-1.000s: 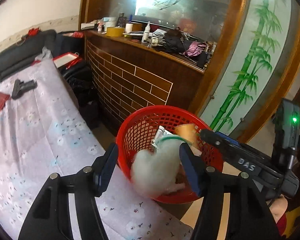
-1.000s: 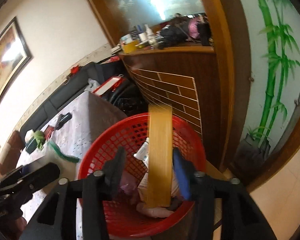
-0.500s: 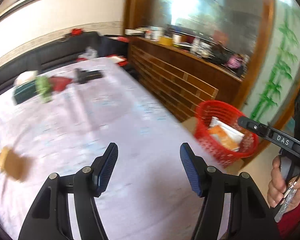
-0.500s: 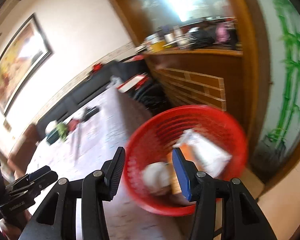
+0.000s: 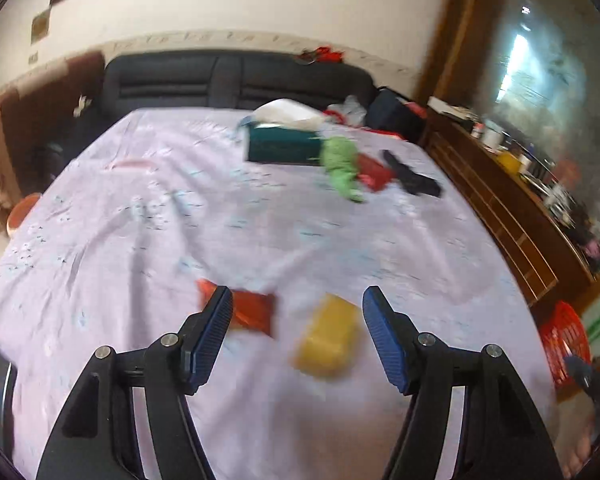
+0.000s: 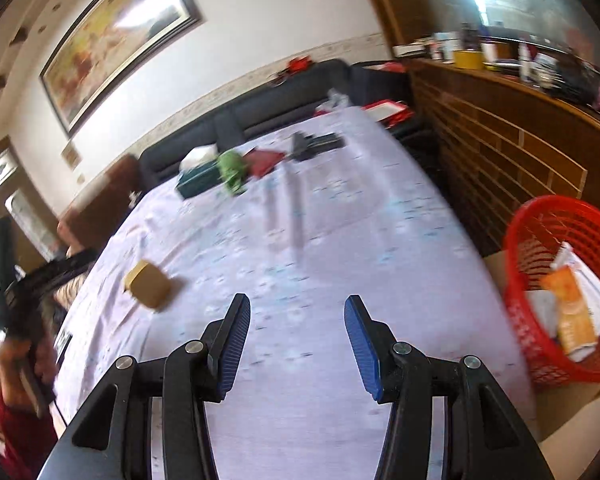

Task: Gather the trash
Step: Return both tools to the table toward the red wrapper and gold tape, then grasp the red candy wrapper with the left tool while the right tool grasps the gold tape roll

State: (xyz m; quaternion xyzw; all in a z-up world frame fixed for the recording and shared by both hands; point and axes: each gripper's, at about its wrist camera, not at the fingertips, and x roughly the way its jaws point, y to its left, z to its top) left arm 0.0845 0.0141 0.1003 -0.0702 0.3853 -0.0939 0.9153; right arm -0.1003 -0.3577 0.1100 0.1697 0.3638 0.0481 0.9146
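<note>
Both grippers swung from the basket (image 6: pixel 564 292) to the table (image 5: pixel 260 220). Left gripper (image 5: pixel 296 336), widening, empty; right gripper (image 6: pixel 296 344) released. Straddle the yellow box (image 5: pixel 328 340) at one o'clock squarely.

Bed (image 5: pixel 148 240) has a pale floral sheet. At its far end: teal tissue box (image 5: pixel 282 145), green cloth (image 5: pixel 342 166) just beside it, black gun-shaped tool (image 5: pixel 410 174). Dark sofa (image 5: pixel 236 82) behind. Framed painting (image 6: pixel 116 36) on wall, cluttered wooden counter (image 6: pixel 512 120) alongside bed.

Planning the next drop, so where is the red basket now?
The red basket sits off the bed's right edge in the right wrist view, beside the wooden counter, already holding trash.
</note>
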